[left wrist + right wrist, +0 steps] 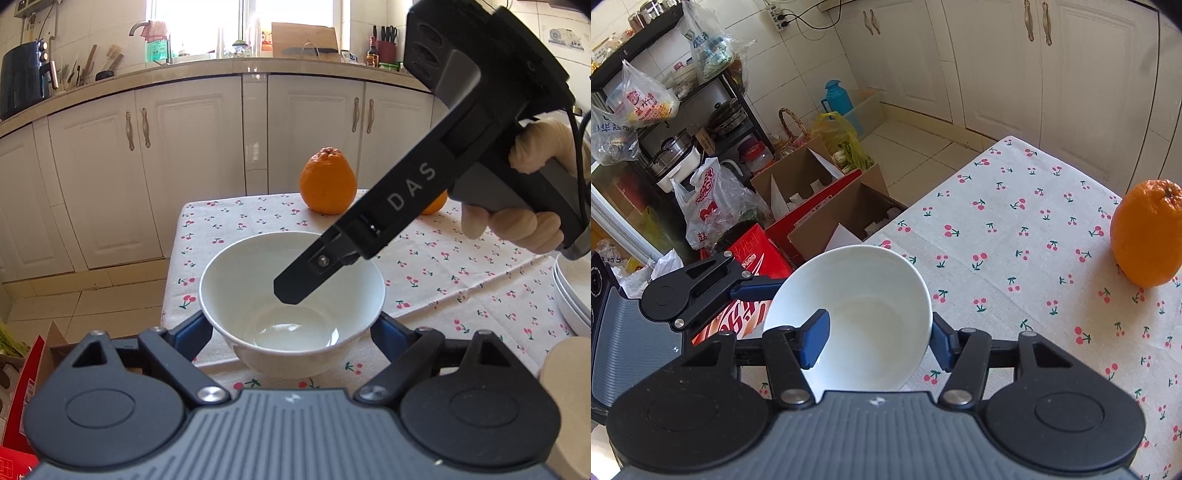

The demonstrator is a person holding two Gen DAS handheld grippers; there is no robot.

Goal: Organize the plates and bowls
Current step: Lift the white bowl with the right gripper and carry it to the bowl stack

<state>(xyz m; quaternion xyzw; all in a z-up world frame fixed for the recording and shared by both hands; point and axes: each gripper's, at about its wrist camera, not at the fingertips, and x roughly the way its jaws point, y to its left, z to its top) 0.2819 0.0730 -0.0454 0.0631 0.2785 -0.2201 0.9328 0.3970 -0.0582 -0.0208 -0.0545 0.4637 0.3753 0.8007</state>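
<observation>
Gripping one rim of the glossy white ceramic bowl (864, 317), the right claw (875, 339) has one blue pad inside the wall and the other outside; jaws narrow, clamped on the wall. Same claw shows in the left wrist view as a black finger dipping into the bowl (291, 306) from upper right, with a pale-gloved hand (532, 184) on its grey handle.

Left claw (291, 332) straddles the bowl, blue pads on either side of the outer wall, jaws about half open. Whether the pads press on the bowl I cannot tell.

Bowl sits upright near the corner of the table (1015, 229), which is covered in white cloth with a red cherry print. It looks empty.

Large orange citrus fruit (328, 181) stands on the cloth beyond the bowl, well apart from it; a second one is mostly hidden behind the right claw's arm. Stack of white plates (572, 295) at the right edge of the left wrist view.

Cardboard boxes (827, 206) on the floor beside the table.
</observation>
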